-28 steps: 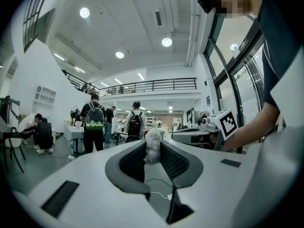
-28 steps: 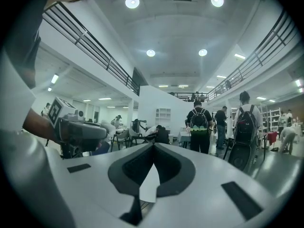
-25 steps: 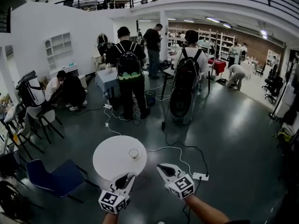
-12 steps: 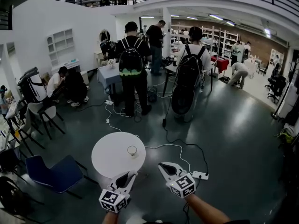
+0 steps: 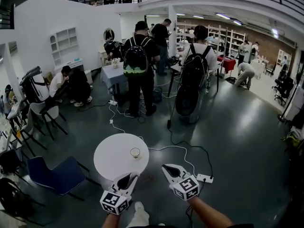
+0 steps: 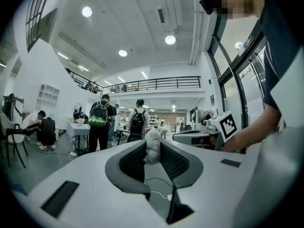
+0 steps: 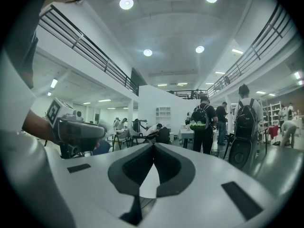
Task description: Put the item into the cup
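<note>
A small clear cup (image 5: 135,152) stands on the right part of a round white table (image 5: 114,163). In the left gripper view a small crumpled whitish item (image 6: 153,145) is pinched between the dark pads, so my left gripper (image 5: 129,178) is shut on it. That gripper hangs just short of the table's near edge. My right gripper (image 5: 166,167) is beside it, to the right of the table and over the floor, with its pads meeting and nothing between them (image 7: 153,147). Each gripper shows in the other's view: the right gripper (image 6: 199,137), the left gripper (image 7: 76,131).
A blue chair (image 5: 52,175) stands left of the table. A white cable (image 5: 171,150) runs across the dark floor to a power strip (image 5: 205,178) on the right. Several people (image 5: 137,65) with backpacks stand farther ahead, with chairs (image 5: 42,118) at the left. A shoe (image 5: 140,215) shows below.
The view has shifted forward a little and the table sits slightly higher in the picture. A white shoe has come into view at the bottom. Both grippers keep their grip state.
</note>
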